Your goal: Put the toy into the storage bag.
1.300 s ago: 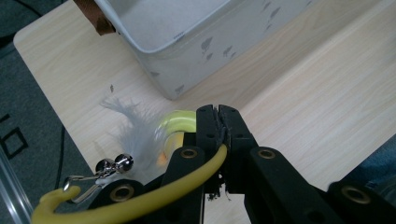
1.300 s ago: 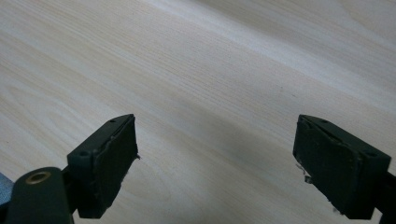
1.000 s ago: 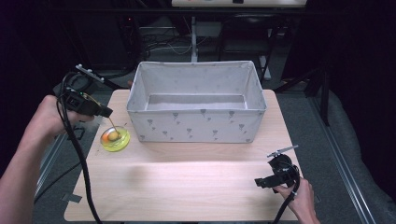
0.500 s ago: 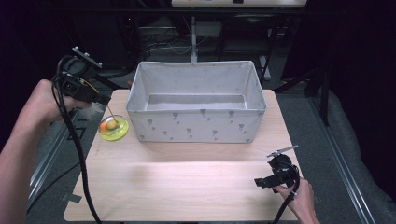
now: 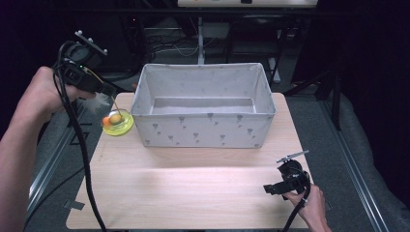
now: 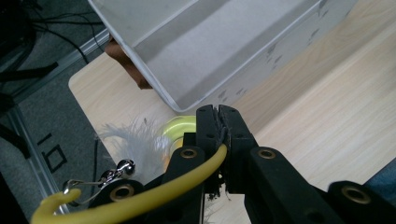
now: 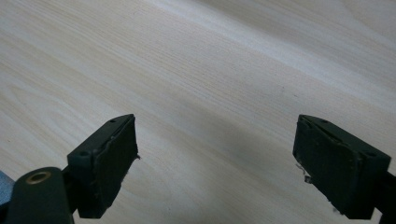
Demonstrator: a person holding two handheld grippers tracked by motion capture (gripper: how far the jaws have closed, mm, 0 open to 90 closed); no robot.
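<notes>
High view: the left gripper (image 5: 107,92), fingers pinched on a yellow wand (image 6: 140,198) with white feather (image 5: 99,100), has been raised toward the upper left beside the fabric bin (image 5: 203,104), its lure lifted off the yellow dish (image 5: 118,123); the right gripper (image 5: 278,186) rests spread on the tabletop (image 5: 193,193).

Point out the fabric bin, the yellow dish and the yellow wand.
fabric bin (image 5: 203,130), high view, front wall.
yellow dish (image 5: 124,128), high view, right rim.
yellow wand (image 6: 140,201), left gripper view, middle of stick.
</notes>
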